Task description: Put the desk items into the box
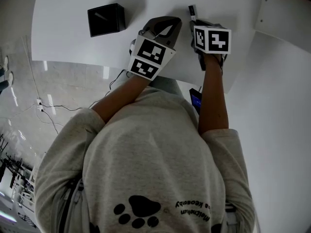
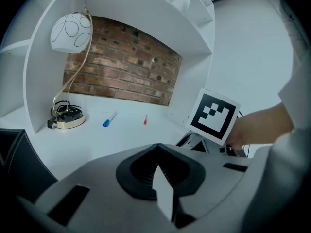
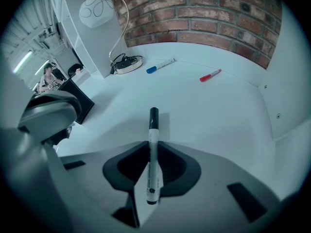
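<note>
White desk (image 3: 218, 120) in a brick-backed alcove (image 3: 204, 18). The black marker (image 3: 153, 125) sits between the jaws of the right gripper (image 3: 152, 147), which are clenched on it. It lies lengthwise along the jaw line with the cap end sticking out forward and the tail end near the camera. I can't tell whether it is clear of the desk yet. Main risk, as I judge it: the grip is on a round barrel held along its length, so a quick swing could make it slide out forward or swivel between the pads. The left gripper (image 2: 158, 149) has its jaws pressed together with nothing in them. In the head view it (image 1: 163, 25) hangs just beside the right gripper (image 1: 197, 21), between it and the black box (image 1: 106, 19). The box stands well off to the left on the desk, so the carry path crosses the left gripper and a bump could knock the marker loose. The box mouth looks narrow against the marker's length. If the marker comes in flat it may catch the rim and fall outside, so tipping it nose-down seems safer. Further out, a blue marker (image 3: 160, 65) and a red marker (image 3: 210, 75) lie near the back wall, not boxed. The blue one lies near the base of the lamp (image 3: 127, 64) and its cord, so a later reach there might snag the cord or shove the lamp.
</note>
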`<act>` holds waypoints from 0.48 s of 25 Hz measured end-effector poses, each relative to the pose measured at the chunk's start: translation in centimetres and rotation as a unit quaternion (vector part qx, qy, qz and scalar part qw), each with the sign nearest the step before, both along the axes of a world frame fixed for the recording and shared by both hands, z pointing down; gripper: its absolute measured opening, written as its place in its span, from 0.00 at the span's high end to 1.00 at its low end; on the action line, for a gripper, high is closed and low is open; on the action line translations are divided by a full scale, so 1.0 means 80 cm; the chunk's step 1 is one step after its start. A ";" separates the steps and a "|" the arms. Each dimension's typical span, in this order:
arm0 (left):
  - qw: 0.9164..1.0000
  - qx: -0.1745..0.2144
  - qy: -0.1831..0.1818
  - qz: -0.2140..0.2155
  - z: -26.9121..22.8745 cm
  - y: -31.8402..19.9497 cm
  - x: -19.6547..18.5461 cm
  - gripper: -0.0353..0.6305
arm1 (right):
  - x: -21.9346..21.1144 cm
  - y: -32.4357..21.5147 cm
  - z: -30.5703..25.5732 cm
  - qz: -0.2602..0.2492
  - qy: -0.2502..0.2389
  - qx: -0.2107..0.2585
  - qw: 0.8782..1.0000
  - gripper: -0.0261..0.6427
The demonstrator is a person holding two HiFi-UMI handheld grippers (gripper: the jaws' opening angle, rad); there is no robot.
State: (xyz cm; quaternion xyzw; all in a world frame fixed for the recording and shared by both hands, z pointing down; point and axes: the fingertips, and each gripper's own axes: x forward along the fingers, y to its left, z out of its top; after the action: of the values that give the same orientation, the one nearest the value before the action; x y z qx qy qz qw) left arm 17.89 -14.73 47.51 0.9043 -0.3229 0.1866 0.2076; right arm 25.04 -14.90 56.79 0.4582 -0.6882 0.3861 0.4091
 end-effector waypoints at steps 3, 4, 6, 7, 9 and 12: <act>1.000 0.000 -0.004 0.004 -0.007 0.008 -0.003 0.94 | -0.007 0.007 -0.013 0.008 -0.007 0.018 1.000 0.85; 1.000 0.000 -0.005 0.006 -0.010 0.011 -0.004 0.94 | -0.009 0.008 -0.018 0.012 -0.010 0.026 1.000 0.85; 1.000 0.001 -0.005 0.008 -0.016 0.014 -0.006 0.94 | -0.012 0.009 -0.028 0.022 -0.014 0.044 0.999 0.85; 1.000 0.003 -0.006 0.010 -0.019 0.015 -0.007 0.94 | -0.014 0.009 -0.033 0.027 -0.017 0.054 0.998 0.85; 1.000 0.007 -0.006 0.012 -0.027 0.018 -0.009 0.94 | -0.017 0.010 -0.045 0.036 -0.022 0.075 0.996 0.85; 1.000 0.013 -0.005 0.014 -0.038 0.023 -0.010 0.94 | -0.017 0.011 -0.066 0.050 -0.020 0.112 0.992 0.85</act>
State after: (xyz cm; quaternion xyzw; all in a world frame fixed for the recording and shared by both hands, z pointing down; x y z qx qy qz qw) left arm 17.13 -12.91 44.48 0.9106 -0.3135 0.1900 0.1911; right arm 23.66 -14.01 51.54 0.5273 -0.7114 0.3351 0.3218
